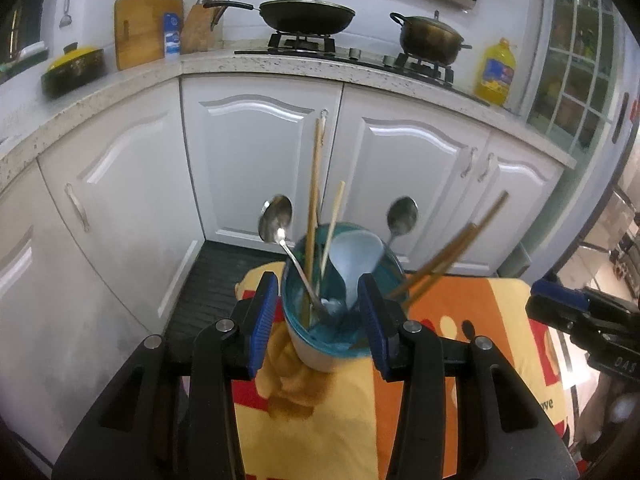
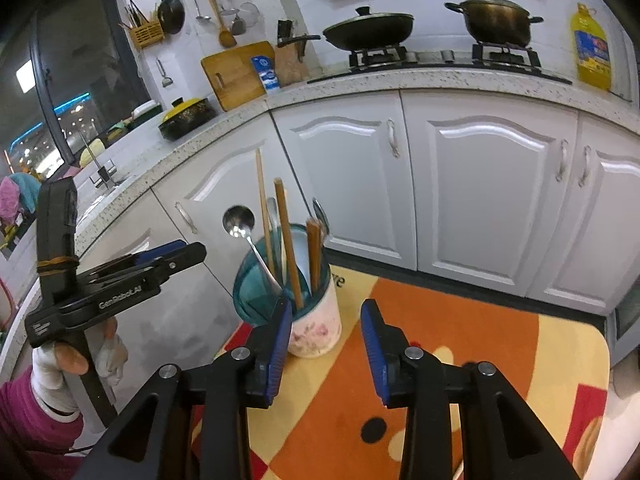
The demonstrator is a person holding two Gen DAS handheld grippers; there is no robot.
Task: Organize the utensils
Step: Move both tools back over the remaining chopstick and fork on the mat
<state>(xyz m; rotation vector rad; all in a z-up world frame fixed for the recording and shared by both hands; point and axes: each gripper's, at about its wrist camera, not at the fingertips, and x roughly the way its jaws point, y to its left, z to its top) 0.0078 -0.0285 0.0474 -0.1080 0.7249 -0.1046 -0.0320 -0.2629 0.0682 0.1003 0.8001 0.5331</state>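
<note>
A white flowered cup [image 1: 320,360] with a teal inside stands on a table with an orange and yellow cloth [image 1: 460,312]. It holds wooden chopsticks [image 1: 312,200], metal spoons [image 1: 276,216] and a pale ceramic spoon [image 1: 356,256]. My left gripper [image 1: 320,320] is open, its blue pads framing the cup from the near side. In the right wrist view the left gripper [image 2: 192,252] hangs left of the cup [image 2: 316,328], apart from it. My right gripper [image 2: 326,340] is open over the cloth [image 2: 440,340] with nothing between its pads. The cup is just past its left finger.
White cabinets [image 2: 480,200] and a speckled counter [image 2: 400,80] run behind the table. On the stove sit a black wok [image 2: 368,28] and a pot [image 2: 496,16], next to a yellow oil bottle [image 2: 592,52]. A gloved hand [image 2: 60,376] holds the left gripper.
</note>
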